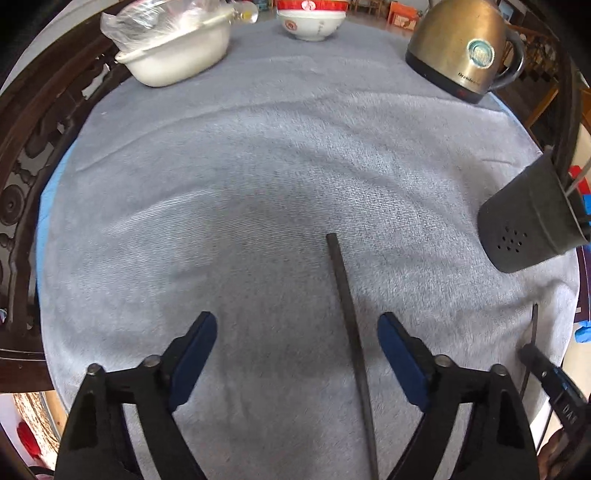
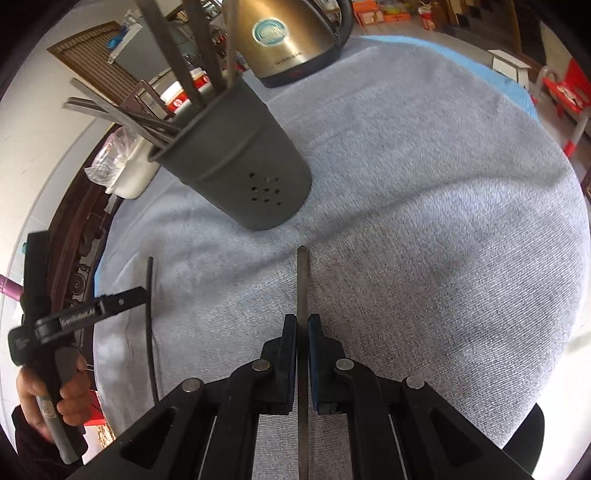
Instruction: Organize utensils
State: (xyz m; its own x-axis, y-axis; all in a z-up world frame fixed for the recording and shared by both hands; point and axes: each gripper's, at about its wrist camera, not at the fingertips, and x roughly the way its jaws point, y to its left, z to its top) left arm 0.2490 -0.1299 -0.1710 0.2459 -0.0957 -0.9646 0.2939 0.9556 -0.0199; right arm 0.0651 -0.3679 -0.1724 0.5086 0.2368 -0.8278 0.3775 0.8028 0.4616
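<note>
On my left, the left gripper (image 1: 297,354) hangs low over the grey tablecloth (image 1: 258,166), jaws spread wide and holding nothing. A dark chopstick (image 1: 351,332) lies on the cloth between its blue pads, nearer the right one. I judge I'm lined up to scoop it, but I can't tell whether the pads touch the cloth.

Moving right, the dark utensil holder (image 2: 240,158) stands on the cloth, several chopsticks (image 2: 122,114) fanned out of its mouth, drain holes facing me. It's close to both grippers, which keeps each drop short.

In the right wrist view, the right gripper (image 2: 302,325) is pinched tight on another chopstick (image 2: 302,280), gripped lengthwise so the tip points forward towards the holder. That hold should let me tilt it up and slide it in.

Far side: white tub (image 1: 177,55), red-and-white bowl (image 1: 312,22), brass-coloured electric kettle (image 1: 461,48), all well apart from my work.
</note>
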